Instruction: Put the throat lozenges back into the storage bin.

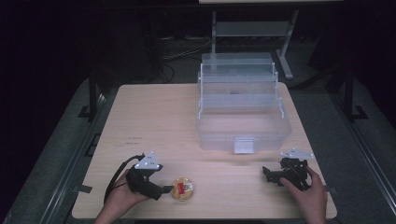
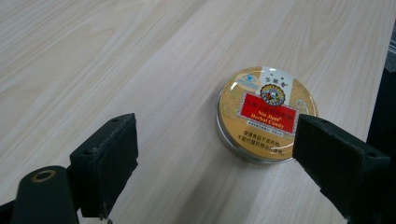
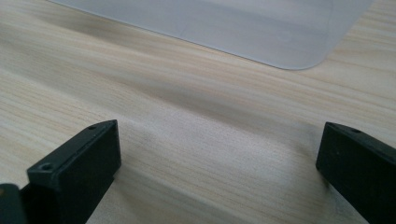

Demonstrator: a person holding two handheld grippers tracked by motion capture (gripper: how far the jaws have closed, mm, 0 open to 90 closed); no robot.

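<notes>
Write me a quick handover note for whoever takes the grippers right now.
Left gripper: open, low over the table, jaws apart just short of the round candy tin; no grip yet.
Right gripper: open, empty, near the front right of the table, facing the clear plastic box.
Tin lies flat, label up, near the front edge, left of centre. Box stands open toward the back.
Done: nothing moved that I can see. Left: likely grasp the tin and put it in the box.
</notes>
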